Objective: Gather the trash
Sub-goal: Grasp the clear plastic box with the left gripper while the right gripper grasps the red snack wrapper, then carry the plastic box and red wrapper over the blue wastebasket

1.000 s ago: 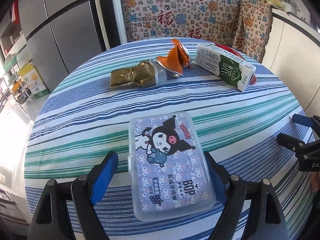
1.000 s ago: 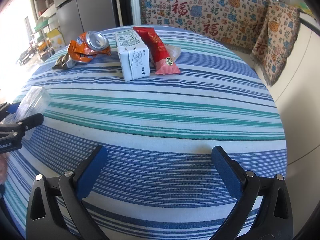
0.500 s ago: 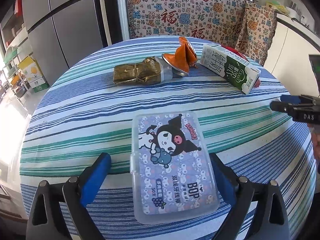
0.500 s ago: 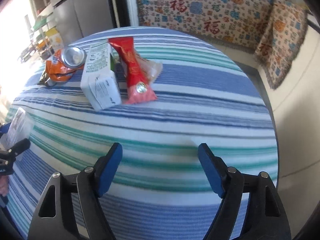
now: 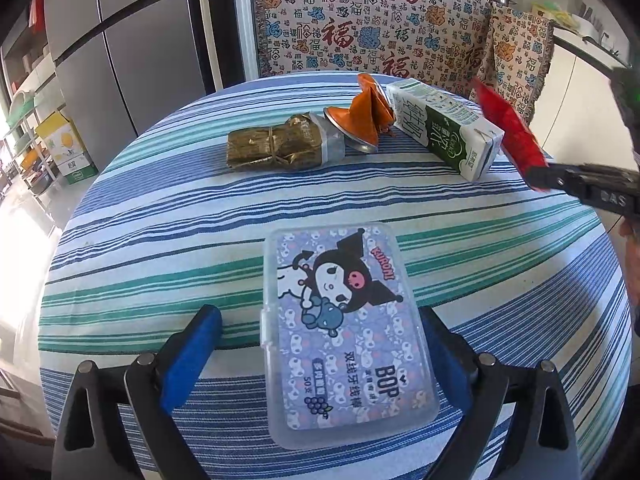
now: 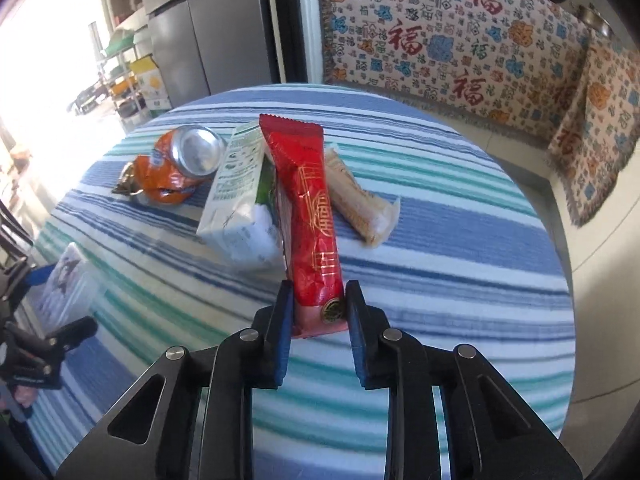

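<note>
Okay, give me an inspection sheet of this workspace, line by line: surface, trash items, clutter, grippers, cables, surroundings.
Surface: round table, striped cloth.
Job's things: red wrapper; milk carton; crushed orange can; leaf-wrapped packet; pale wrapped snack.
Clutter: clear cartoon-print box.
Grippers: right gripper jaws just closed on the red wrapper's end; left gripper open, straddling the box.
Cables: nothing seen.
Surroundings: patterned throw, grey refrigerator.

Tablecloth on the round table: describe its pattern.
The tablecloth has blue, white and teal-green stripes running across it, clearest in the left wrist view.
</note>
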